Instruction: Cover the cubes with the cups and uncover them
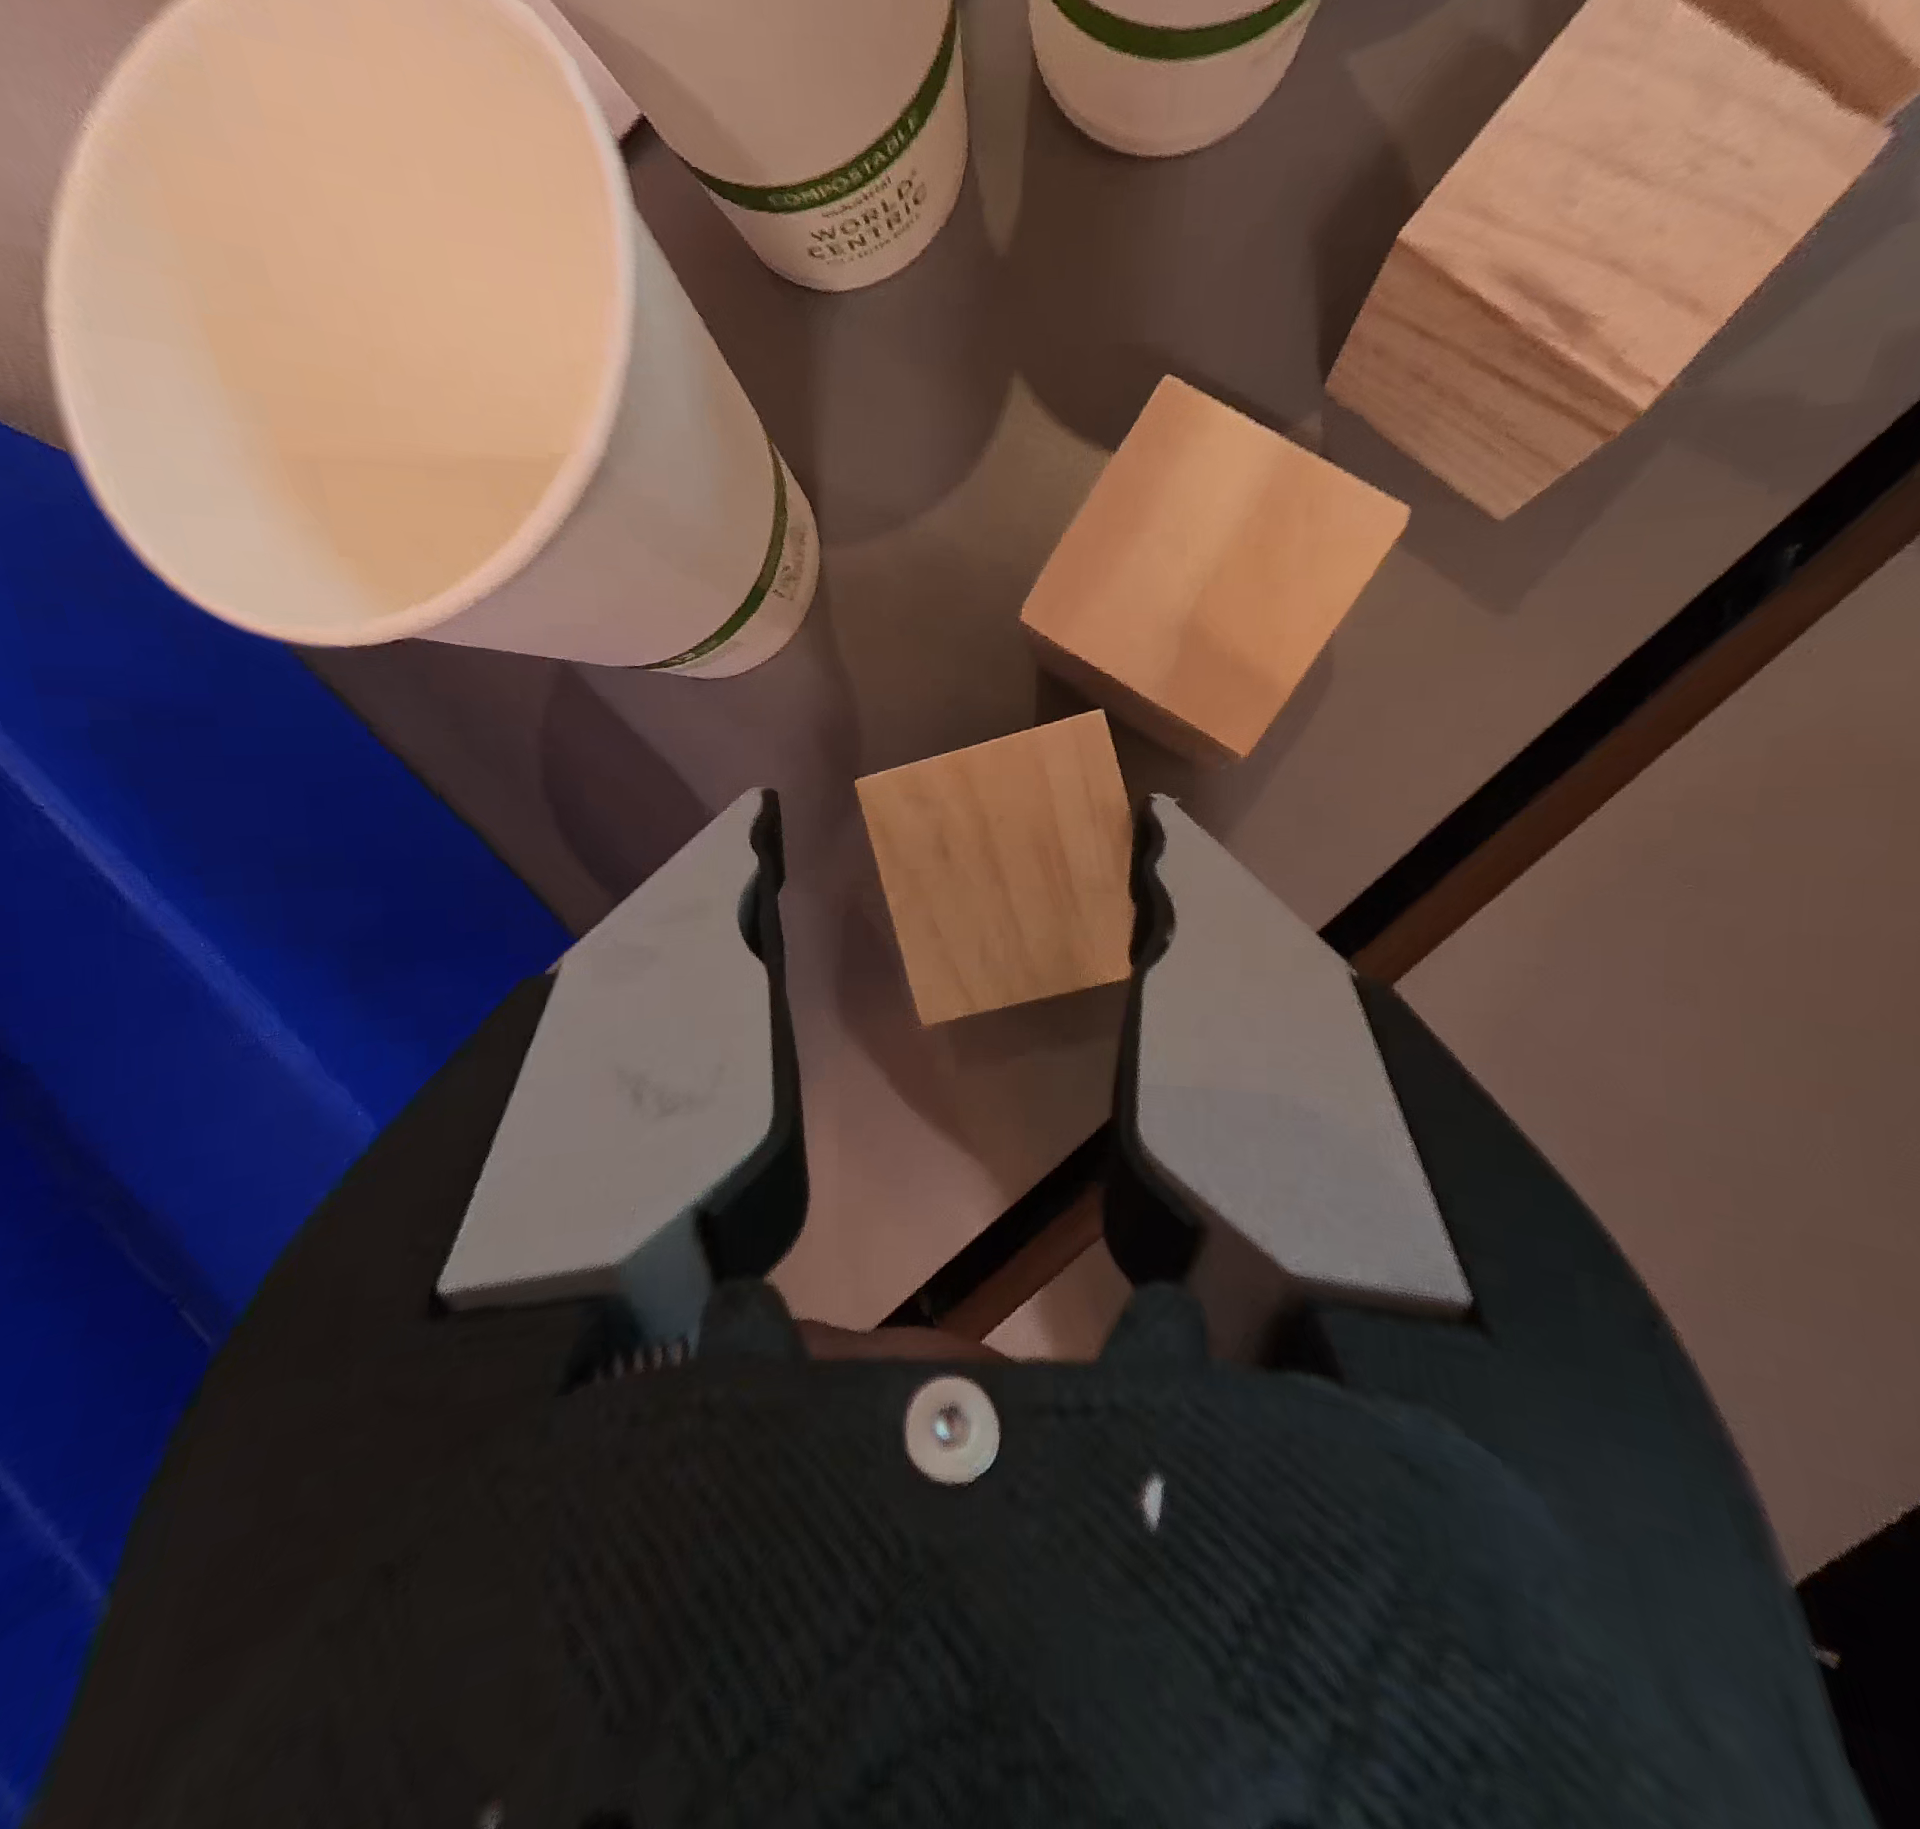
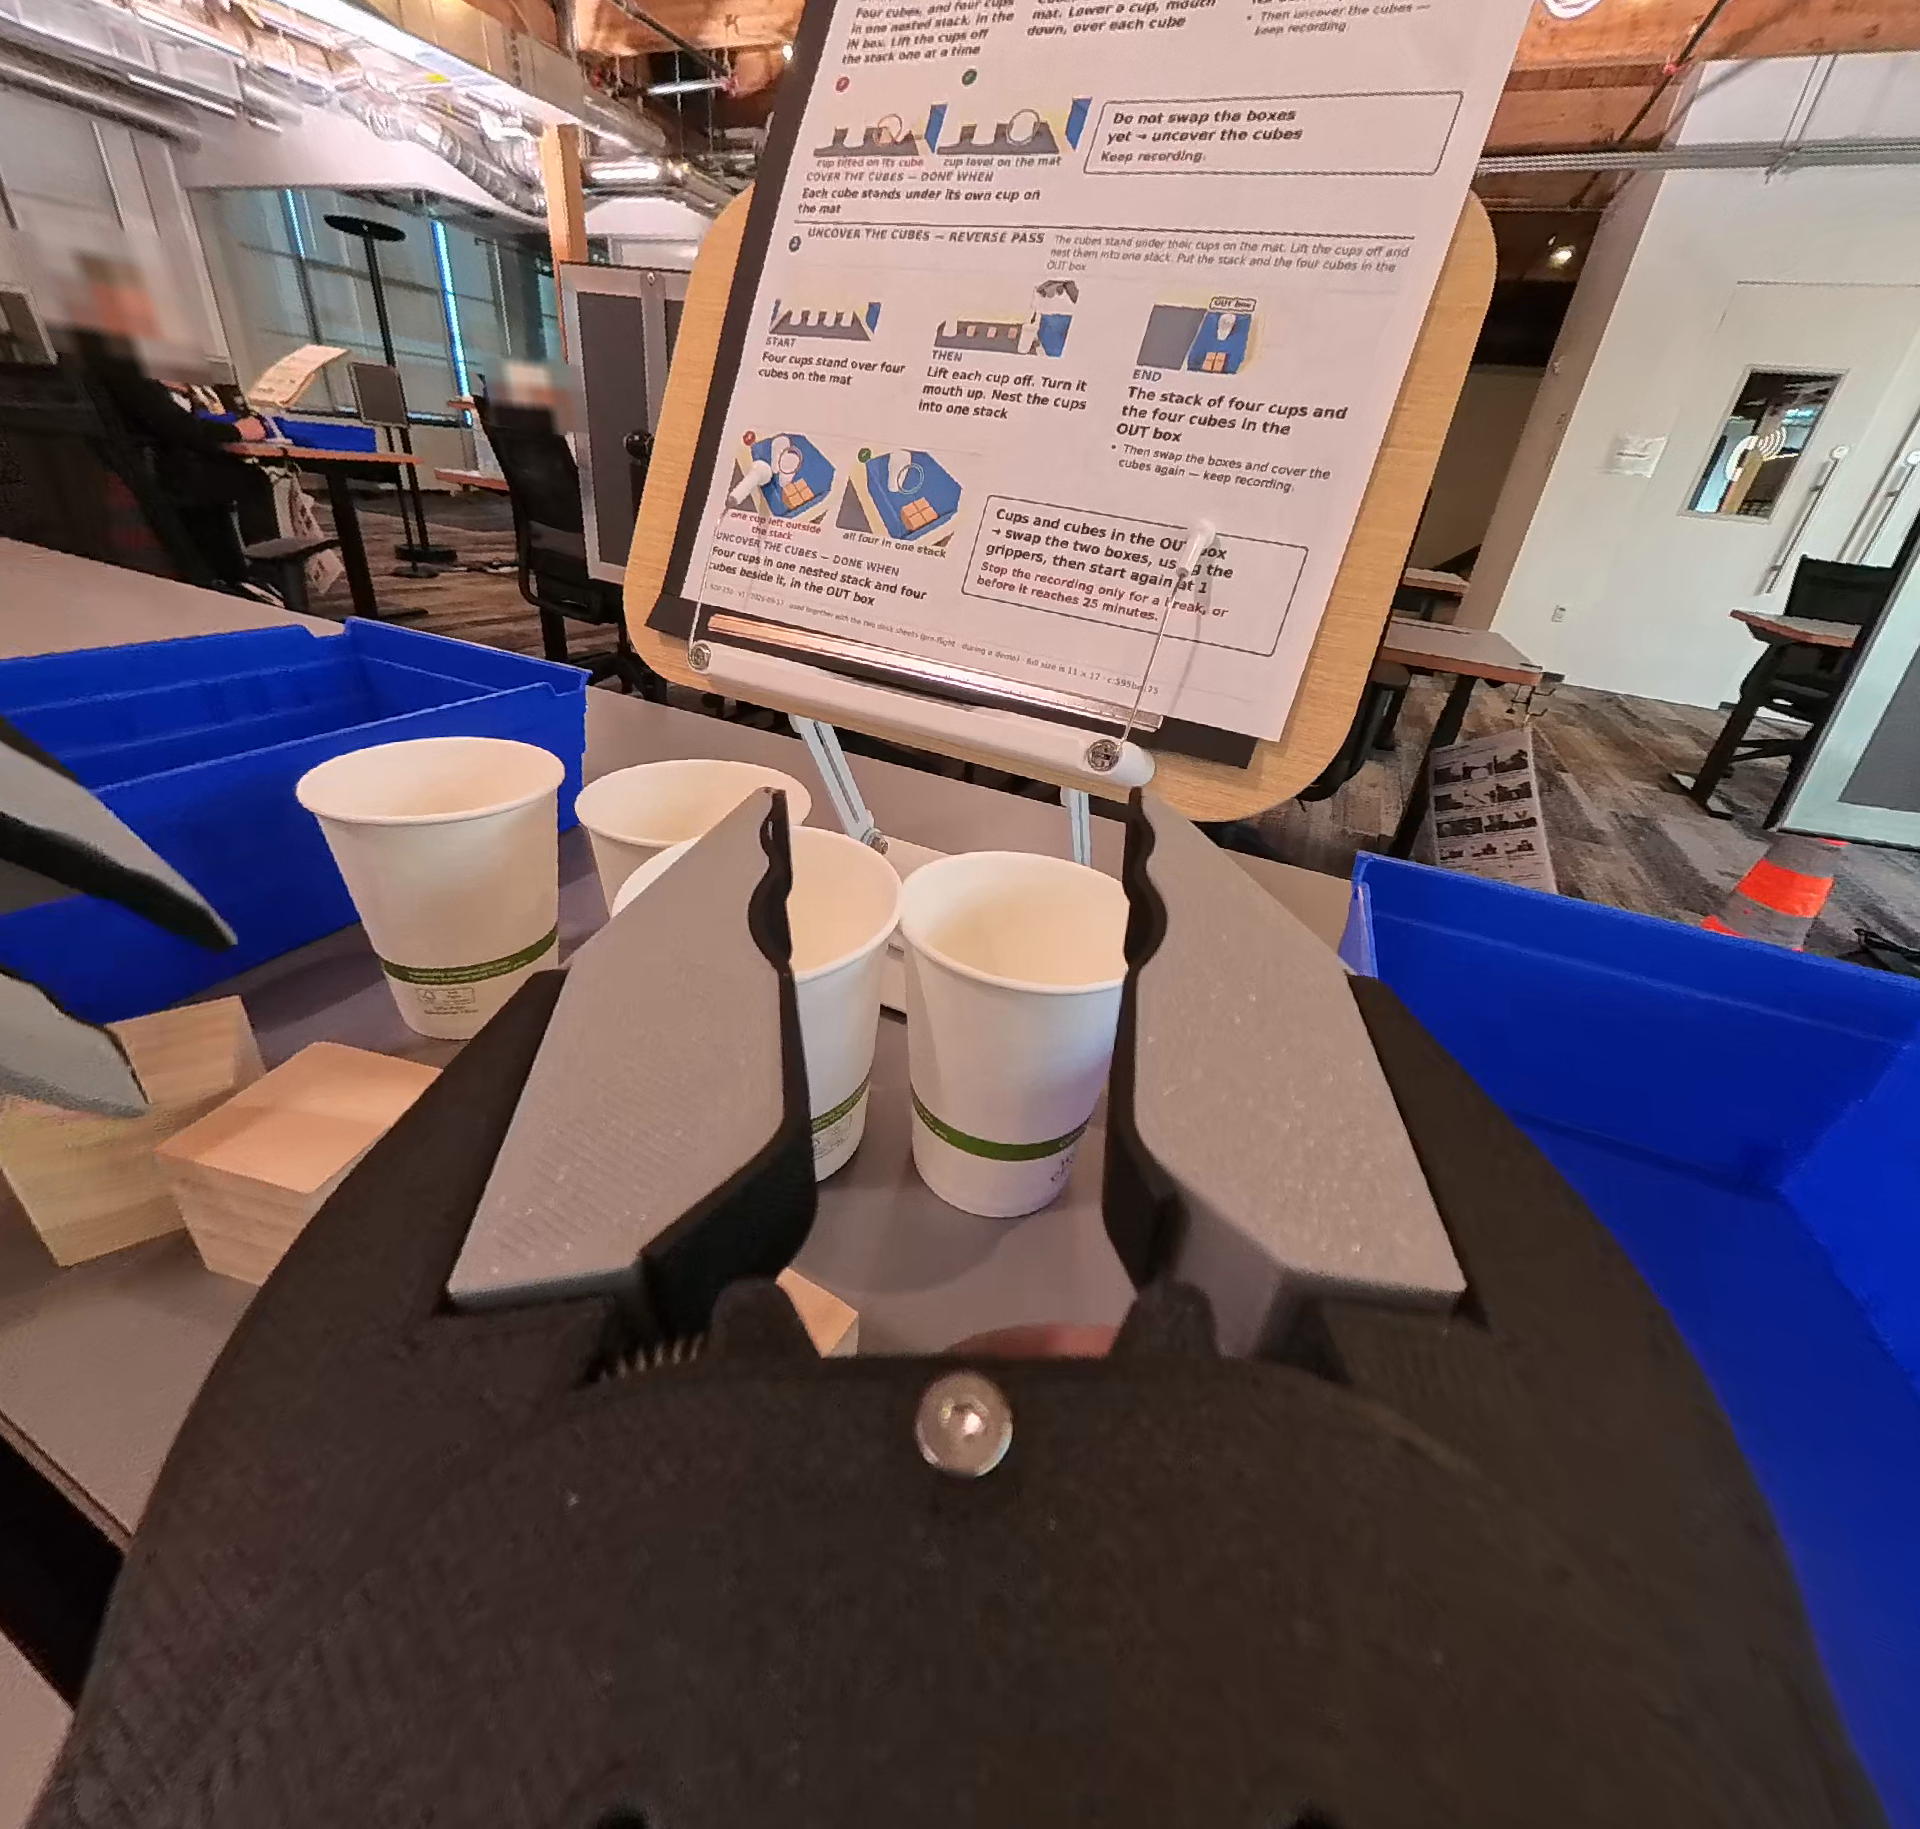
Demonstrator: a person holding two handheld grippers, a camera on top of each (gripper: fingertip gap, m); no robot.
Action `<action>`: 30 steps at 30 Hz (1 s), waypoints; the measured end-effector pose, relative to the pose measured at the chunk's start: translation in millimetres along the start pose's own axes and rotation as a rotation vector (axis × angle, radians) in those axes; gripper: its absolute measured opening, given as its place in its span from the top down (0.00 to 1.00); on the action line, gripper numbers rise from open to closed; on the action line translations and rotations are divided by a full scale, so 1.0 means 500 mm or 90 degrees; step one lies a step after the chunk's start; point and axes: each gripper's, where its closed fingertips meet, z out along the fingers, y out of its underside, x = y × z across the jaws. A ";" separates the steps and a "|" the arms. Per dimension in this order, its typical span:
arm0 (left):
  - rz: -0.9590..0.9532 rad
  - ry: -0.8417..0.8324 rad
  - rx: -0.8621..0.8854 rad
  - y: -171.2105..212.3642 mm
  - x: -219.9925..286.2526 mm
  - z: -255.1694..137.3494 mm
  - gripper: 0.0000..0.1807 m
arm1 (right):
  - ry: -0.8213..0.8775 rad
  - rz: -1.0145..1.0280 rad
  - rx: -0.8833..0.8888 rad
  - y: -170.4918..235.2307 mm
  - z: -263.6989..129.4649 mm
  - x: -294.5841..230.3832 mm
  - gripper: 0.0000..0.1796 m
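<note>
Left hand-held gripper (image 1: 954,849) hangs with its fingers spread over the nearest cube (image 1: 997,865), bare table (image 1: 935,1104) on either side of it. Upright cups (image 1: 842,96) crowd ahead; a blue bin (image 1: 187,896) walls the left.

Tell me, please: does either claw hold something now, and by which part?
Nothing is held. The left claw is open above a wooden cube; the right claw is open before the upright cups.

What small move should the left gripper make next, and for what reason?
Probably lower the left gripper a little and close on the nearest cube. Its jaws are open and empty, the cube lies between the fingertips, and all cups, like this one, stand mouth up.
</note>
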 end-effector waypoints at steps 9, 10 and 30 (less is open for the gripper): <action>-0.017 0.032 0.151 -0.070 0.045 -0.063 0.66 | 0.001 -0.012 -0.007 0.006 0.003 -0.004 0.66; -0.003 0.045 0.156 -0.080 0.066 -0.061 0.66 | 0.003 -0.012 -0.007 0.007 0.003 -0.003 0.66; 0.250 0.163 -0.003 -0.175 0.230 0.114 0.66 | 0.013 0.002 0.000 0.002 0.000 0.013 0.66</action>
